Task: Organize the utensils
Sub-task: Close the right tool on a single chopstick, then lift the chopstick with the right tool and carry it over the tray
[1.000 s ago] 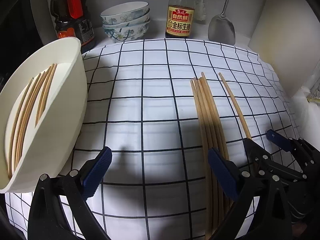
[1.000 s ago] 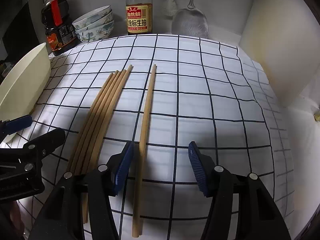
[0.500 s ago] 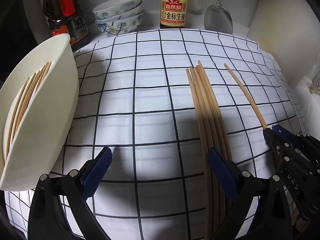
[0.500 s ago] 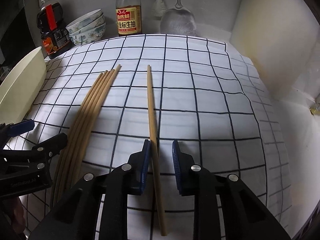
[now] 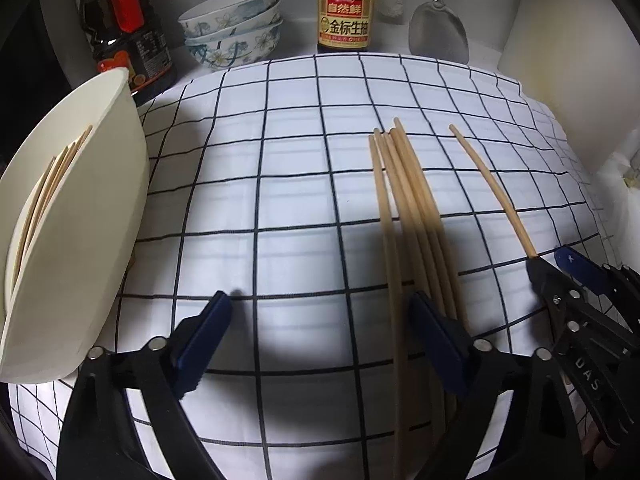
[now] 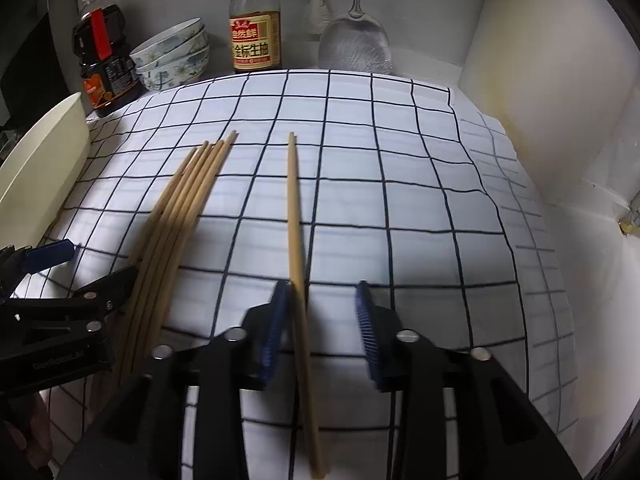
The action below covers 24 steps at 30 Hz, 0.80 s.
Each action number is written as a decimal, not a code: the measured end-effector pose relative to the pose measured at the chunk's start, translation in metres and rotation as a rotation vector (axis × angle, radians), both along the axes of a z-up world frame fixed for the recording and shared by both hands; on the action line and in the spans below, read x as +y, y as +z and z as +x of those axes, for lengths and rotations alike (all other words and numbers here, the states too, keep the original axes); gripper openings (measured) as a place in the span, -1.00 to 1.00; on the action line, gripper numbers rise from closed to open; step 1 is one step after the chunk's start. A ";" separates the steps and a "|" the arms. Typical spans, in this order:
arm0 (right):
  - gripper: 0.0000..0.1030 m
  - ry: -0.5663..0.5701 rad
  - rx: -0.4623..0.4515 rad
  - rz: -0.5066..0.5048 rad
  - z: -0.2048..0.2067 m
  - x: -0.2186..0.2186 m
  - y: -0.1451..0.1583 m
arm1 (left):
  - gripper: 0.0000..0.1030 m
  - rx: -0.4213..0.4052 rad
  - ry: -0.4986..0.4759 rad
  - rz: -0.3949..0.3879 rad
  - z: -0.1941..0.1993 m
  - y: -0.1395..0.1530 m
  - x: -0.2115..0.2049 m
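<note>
a single chopstick [image 6: 295, 216] is lying on the checked cloth [image 6: 400, 208], running from 12 o'clock toward 6 o'clock in the right wrist view. it is passing between the jaws of the right gripper [image 6: 320, 332], which are standing apart after just widening; the chopstick is lying against the left pad, with a clear gap to the right pad. at 9 o'clock from it a bundle of chopsticks [image 6: 180, 216] is lying side by side on the cloth, near but apart from the single one. the left gripper [image 5: 320, 340] is hovering with its jaws wide, having just been narrowing a little; one stick of the bundle is lying between them beside the right pad, the others crossing behind that pad. at 9 o'clock in the left wrist view a cream holder [image 5: 92, 240] is leaning with more chopsticks inside. at 12 o'clock bowls [image 5: 236, 28], two sauce bottles and a metal spatula [image 5: 438, 32] are standing past the cloth.
</note>
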State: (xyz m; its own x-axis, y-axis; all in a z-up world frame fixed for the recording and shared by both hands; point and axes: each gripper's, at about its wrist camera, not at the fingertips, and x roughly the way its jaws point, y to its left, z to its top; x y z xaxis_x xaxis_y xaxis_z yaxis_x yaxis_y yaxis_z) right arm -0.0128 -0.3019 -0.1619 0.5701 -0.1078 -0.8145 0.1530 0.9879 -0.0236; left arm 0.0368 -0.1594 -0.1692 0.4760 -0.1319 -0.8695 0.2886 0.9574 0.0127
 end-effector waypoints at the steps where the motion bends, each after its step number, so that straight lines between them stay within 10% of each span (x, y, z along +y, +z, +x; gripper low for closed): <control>1: -0.25 0.005 -0.004 0.001 0.002 -0.001 0.000 | 0.43 -0.004 -0.005 -0.002 -0.001 0.001 -0.002; 13: -0.88 0.062 0.004 0.019 0.004 0.010 0.001 | -0.82 0.000 -0.064 -0.028 -0.009 0.010 -0.015; 24: -0.88 0.031 0.001 0.137 -0.014 0.009 0.021 | -0.86 0.047 -0.056 -0.076 -0.014 0.025 -0.002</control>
